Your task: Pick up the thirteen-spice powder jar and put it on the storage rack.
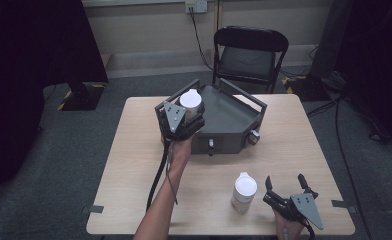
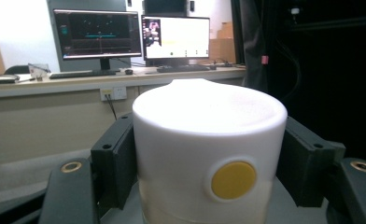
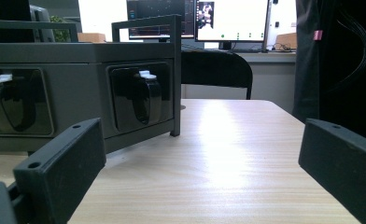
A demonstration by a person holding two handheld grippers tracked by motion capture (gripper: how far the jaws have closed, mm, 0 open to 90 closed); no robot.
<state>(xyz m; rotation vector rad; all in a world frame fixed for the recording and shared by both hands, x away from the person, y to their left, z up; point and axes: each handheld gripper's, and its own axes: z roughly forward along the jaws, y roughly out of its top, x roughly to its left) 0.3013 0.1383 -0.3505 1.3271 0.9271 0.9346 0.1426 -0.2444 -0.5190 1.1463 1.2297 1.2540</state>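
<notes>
White cup (image 2: 209, 154) pinched upright in the left claw (image 1: 184, 120), over the tray's (image 1: 234, 117) near-left rim.
Its pads press both cup sides; the tray floor lies just ahead and right of it. Right claw (image 1: 285, 187) rests spread and empty on the table (image 1: 134, 150), beside a second cup (image 1: 244, 191).

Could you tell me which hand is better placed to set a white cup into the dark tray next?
The left. The left gripper is already shut on a white cup and holds it at the dark tray's left edge. The right gripper rests open at the table's near edge, beside the second cup, holding nothing.
</notes>
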